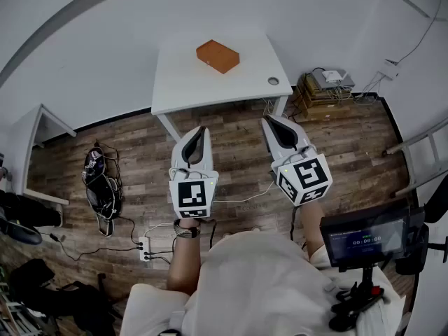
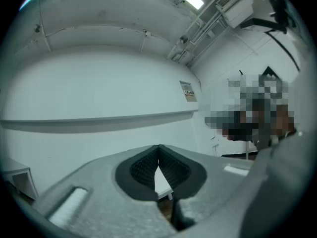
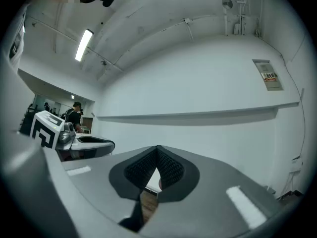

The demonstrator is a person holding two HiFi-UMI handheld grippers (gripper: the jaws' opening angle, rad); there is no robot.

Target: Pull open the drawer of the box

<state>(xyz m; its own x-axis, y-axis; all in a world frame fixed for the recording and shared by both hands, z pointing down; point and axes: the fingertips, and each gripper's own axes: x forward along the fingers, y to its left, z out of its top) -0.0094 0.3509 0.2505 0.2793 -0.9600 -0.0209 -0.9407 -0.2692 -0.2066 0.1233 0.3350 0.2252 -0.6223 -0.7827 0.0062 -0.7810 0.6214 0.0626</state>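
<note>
Orange box [image 1: 218, 55] sits on the white table [image 1: 182, 82], well ahead of both grippers, with no label I can make out on it; my left gripper [image 1: 200, 130] and right gripper [image 1: 269, 122] are both clenched on nothing, side by side over the wood floor [image 1: 140, 145]. Only writing around is a wall sign [image 3: 270, 76] and some digits on the small screen [image 1: 365, 238]; both too small for me to read.

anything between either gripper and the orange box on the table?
Nothing visible. The left gripper and right gripper, both shut, are over the floor short of the white table's near edge; only bare tabletop lies between them and the orange box.
</note>
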